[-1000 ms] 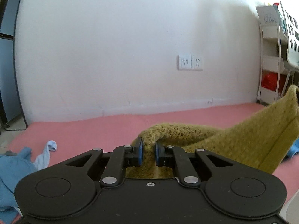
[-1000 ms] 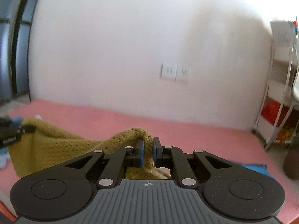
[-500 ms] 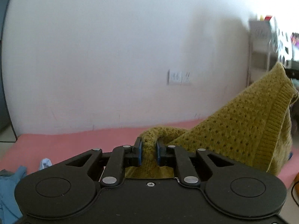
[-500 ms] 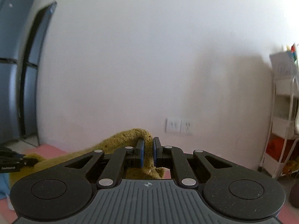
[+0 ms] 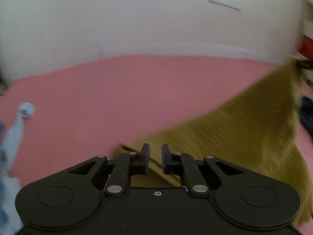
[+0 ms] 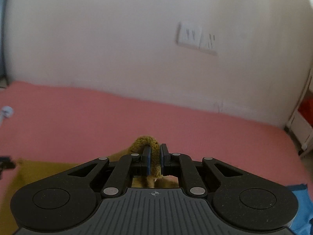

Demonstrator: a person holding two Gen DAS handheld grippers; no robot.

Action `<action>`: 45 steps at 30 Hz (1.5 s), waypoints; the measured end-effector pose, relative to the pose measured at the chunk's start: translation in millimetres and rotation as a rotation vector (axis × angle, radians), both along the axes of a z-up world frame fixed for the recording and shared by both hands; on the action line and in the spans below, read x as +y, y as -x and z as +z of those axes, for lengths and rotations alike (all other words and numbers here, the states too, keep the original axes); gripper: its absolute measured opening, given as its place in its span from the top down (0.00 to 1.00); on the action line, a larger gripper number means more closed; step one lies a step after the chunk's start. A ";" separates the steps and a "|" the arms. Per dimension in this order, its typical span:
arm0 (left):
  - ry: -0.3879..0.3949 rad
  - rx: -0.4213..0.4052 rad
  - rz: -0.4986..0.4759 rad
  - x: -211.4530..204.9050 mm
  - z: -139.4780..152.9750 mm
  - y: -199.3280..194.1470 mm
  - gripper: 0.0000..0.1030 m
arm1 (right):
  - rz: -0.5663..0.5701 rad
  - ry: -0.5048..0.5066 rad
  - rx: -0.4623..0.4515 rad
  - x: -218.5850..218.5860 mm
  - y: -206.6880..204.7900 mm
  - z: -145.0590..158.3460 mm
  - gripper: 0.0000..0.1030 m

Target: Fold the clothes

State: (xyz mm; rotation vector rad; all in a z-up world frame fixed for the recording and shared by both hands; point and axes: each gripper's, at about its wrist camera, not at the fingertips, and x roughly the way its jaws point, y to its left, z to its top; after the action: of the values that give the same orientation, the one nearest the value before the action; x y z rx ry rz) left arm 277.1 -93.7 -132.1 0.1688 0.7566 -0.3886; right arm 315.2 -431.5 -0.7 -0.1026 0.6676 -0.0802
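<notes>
An olive-green knitted sweater (image 5: pixel 244 129) is stretched between my two grippers over a pink mat (image 5: pixel 117 98). My left gripper (image 5: pixel 155 159) is shut on its near edge; the fabric runs up to the right, blurred by motion, to the other gripper at the far right edge. In the right wrist view my right gripper (image 6: pixel 155 161) is shut on a bunched fold of the sweater (image 6: pixel 150 146); the rest of it (image 6: pixel 39 168) spreads to the lower left, toward the left gripper's tip at the left edge.
Light blue clothing (image 5: pixel 11 137) lies at the mat's left edge. A dark garment (image 5: pixel 307 113) lies at the right. A blue cloth (image 6: pixel 301 205) lies at the lower right. A white wall with sockets (image 6: pixel 197 39) is behind. A white shelf cart (image 6: pixel 301 121) stands at the right.
Both grippers have swung down from facing the wall to facing the mat. The sweater, raised half a second ago, now stretches low over the mat. Both stay shut on it.
</notes>
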 end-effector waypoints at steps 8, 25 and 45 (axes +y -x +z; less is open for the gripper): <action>0.002 -0.048 -0.259 -28.6 -27.1 20.1 0.52 | -0.139 0.002 0.120 -32.2 -77.1 -87.6 0.92; -0.221 -0.203 -0.392 -61.1 -55.9 53.4 0.40 | -0.160 -0.201 0.226 -98.5 6.6 -119.9 0.62; -0.168 -0.329 0.047 -35.0 0.0 -91.1 0.88 | -0.119 -0.270 0.342 -95.4 22.1 -159.2 0.92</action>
State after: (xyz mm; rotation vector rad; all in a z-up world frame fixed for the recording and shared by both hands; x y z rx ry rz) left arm 368.2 -128.7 -132.2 0.3633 0.4669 -0.2441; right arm 293.1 -526.9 -159.9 0.1874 1.0194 -0.0871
